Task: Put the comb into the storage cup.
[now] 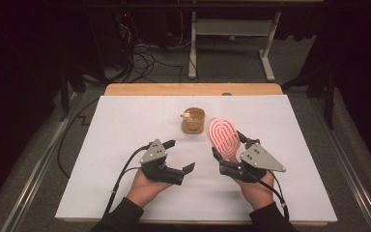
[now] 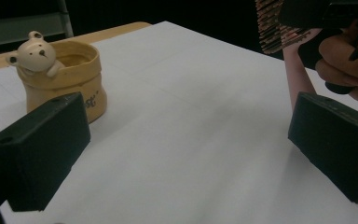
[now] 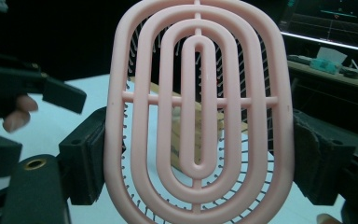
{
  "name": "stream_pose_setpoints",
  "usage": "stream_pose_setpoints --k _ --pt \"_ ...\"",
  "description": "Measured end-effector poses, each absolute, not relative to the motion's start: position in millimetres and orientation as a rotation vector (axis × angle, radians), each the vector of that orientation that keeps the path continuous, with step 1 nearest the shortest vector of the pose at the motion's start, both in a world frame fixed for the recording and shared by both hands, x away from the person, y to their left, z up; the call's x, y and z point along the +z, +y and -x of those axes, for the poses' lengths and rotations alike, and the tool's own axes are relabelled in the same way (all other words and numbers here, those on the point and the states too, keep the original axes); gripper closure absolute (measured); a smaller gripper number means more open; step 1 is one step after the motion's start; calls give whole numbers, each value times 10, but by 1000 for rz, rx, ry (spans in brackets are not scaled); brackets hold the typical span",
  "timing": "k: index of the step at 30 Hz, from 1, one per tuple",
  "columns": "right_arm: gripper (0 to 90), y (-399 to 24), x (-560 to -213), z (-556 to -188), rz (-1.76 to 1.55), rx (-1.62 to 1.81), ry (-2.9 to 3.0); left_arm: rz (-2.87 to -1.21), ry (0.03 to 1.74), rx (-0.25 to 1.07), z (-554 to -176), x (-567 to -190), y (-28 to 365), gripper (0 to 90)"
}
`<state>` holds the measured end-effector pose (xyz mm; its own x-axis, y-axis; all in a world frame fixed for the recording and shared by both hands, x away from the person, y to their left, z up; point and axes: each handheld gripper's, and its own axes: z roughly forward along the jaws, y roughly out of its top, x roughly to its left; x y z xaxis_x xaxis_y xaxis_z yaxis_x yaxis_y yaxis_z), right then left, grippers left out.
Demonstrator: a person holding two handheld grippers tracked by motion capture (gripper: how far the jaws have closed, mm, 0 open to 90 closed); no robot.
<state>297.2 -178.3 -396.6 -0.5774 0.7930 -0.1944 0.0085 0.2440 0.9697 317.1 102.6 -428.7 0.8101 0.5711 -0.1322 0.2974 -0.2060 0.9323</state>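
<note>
My right gripper (image 1: 229,153) has its fingers pinching the pink oval slotted plastic hairbrush (image 3: 198,112) upright above the white table (image 1: 125,125), right of the tan bear-trimmed pot (image 1: 193,121), perhaps for stowing, while my left gripper (image 1: 181,155) waits spread, empty.

My right gripper view: pink brush (image 3: 198,116) bottom cut by edge, tan pot (image 3: 200,133) mostly hidden behind it. Pot lettering (image 2: 91,101) blurred, perhaps unreadable.

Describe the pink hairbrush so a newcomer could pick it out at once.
Start at the white table and find the right gripper near its front edge. Its jaws are clamped on the sides of the pink hairbrush, just right of the tan bear cup. It alone is pink, an oval head of nested rings.
</note>
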Motion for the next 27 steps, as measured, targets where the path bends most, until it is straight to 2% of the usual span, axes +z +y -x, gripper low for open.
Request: stream_pose_setpoints --k 9,27 --pt "199 -1578 -3957 -2994 -692 1418 1809 -1770 652 272 -3157 -4183 1074 0" --pt "199 -1662 -4095 -2910 -735 1407 1817 -1741 656 255 -3128 -4120 1114 0"
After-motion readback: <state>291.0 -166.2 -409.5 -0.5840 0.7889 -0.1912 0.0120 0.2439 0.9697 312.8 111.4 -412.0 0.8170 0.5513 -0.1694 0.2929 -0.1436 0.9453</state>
